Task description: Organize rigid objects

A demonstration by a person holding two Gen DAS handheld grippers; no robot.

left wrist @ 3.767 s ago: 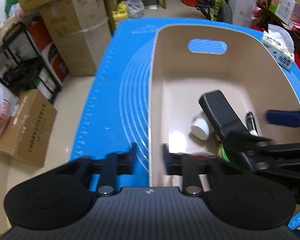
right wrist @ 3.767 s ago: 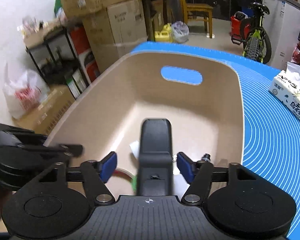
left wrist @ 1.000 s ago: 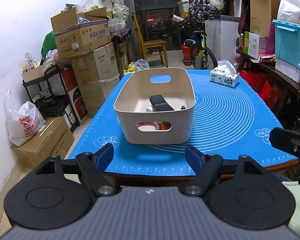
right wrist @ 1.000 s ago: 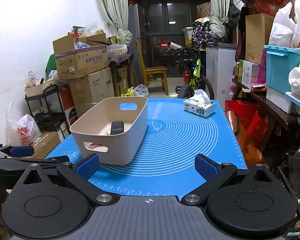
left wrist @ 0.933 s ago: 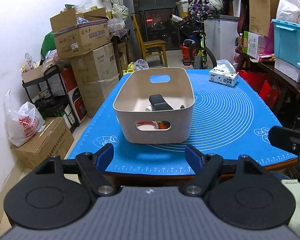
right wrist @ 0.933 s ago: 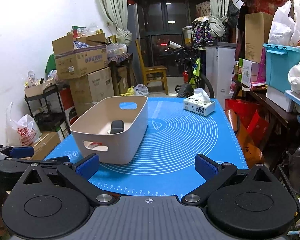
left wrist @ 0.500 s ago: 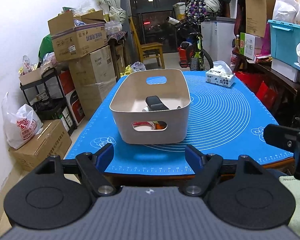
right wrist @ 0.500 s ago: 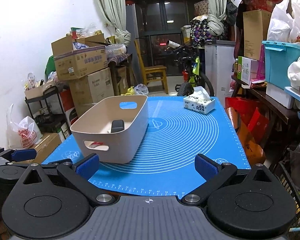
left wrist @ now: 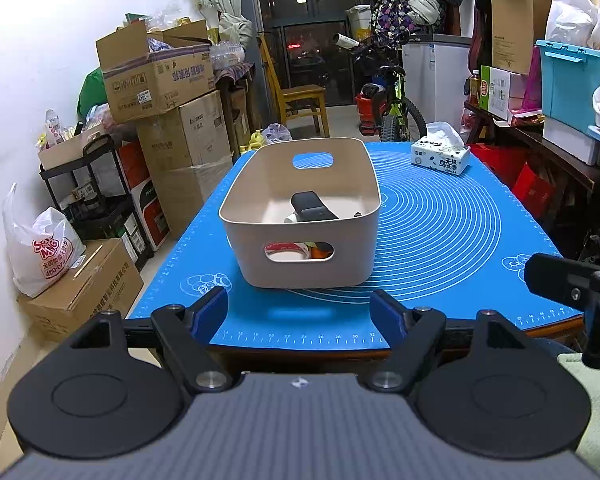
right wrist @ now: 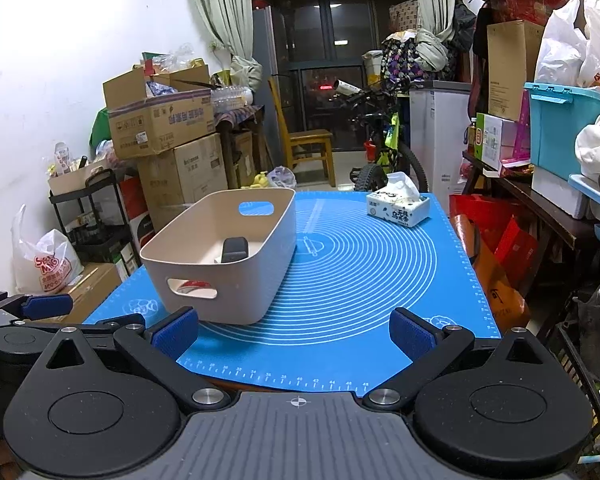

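Though empty, both hand-held grippers (left wrist: pixel 300 312) (right wrist: pixel 294 330) agape.

Both wrist cameras sit back from the table's near edge, looking forward and slightly down over the blue mat (left wrist: pixel 440 240). The left view faces the beige bin (left wrist: pixel 300 216) head-on at centre frame; the right view stands further right, placing the bin (right wrist: pixel 236 264) left of centre. Both share the tissue box (right wrist: pixel 398 208).

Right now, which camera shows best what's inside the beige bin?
The left wrist view: it faces the bin squarely, showing the black device and items through the handle slot. The right wrist view sees the bin obliquely, showing mainly the device.
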